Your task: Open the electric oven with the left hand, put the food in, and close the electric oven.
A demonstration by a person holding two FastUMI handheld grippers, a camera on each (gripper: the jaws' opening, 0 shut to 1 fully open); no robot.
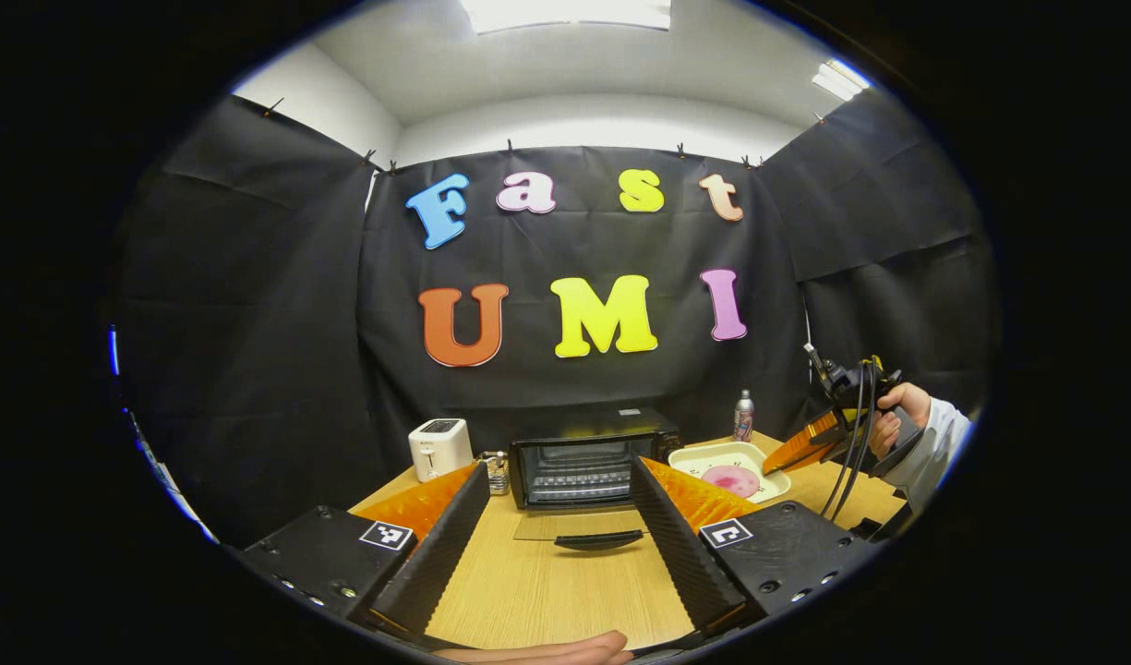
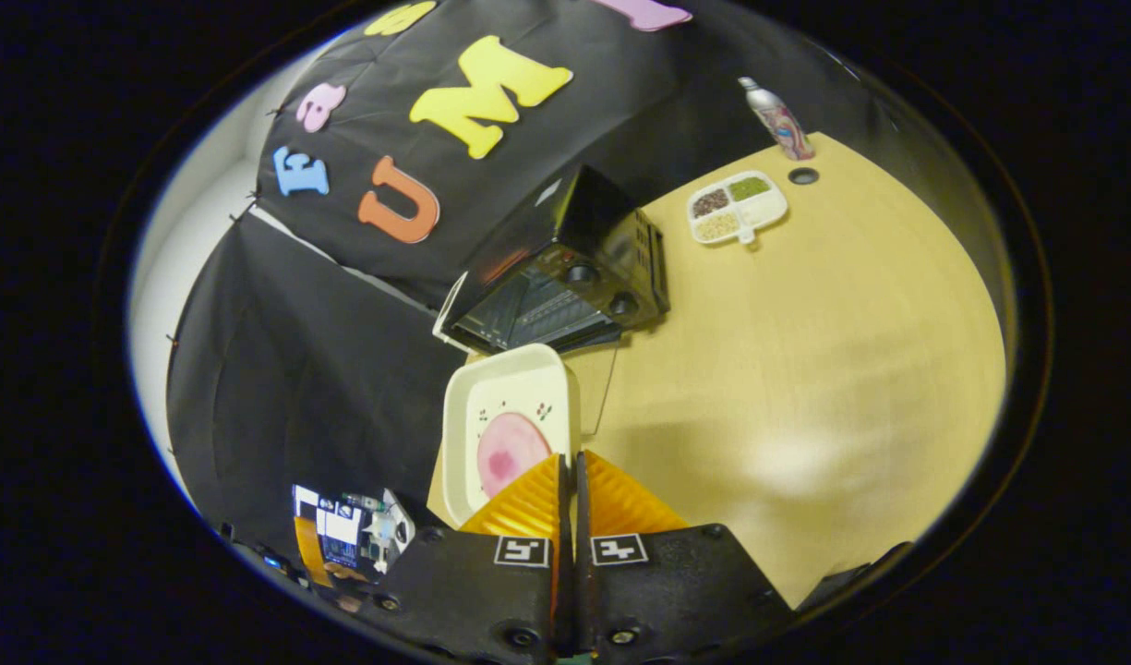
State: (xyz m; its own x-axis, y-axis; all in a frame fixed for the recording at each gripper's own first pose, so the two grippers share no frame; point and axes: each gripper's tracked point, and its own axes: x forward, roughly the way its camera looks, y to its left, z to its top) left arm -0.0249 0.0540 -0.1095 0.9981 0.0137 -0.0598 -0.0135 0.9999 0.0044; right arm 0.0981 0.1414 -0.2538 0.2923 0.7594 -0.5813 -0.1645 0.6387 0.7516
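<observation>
While the oven [image 1: 591, 462] stood at the far side of the wooden table [image 1: 547, 591] with its glass door [image 1: 579, 528] folded down flat toward the near side, several other things lay around it. A white toaster [image 1: 439, 447] stood to its left, with a small glass jar [image 1: 497, 471] between the two. A spray bottle [image 1: 743, 416] stood at the far right, against the black cloth. In the right gripper view, a divided dish [image 2: 737, 209] of grains and a small dark cap [image 2: 803, 175] sat near that bottle [image 2: 776, 118], well apart from the oven [image 2: 565, 268].

Nothing lay on the lowered door, and the wire rack inside was bare. The oven was a black box with two round knobs on its front panel; the door carried a dark curved handle [image 1: 598, 541] along its near edge.

The left gripper [image 1: 551, 545] hung before the oven with its fingers spread wide, holding nothing, the door handle showing in the gap between them.

The right gripper [image 2: 570, 480] had its fingers pressed nearly together on the near rim of a cream tray [image 2: 491, 388], which bore a pink round slice of food [image 2: 508, 453]. In the left gripper view that tray [image 1: 703, 457] appeared just right of the oven, and the gripper [image 1: 787, 457] at its right edge was held by a hand [image 1: 897, 416] in a pale sleeve. Whether the tray rested on the table or was lifted clear could not be told.
</observation>
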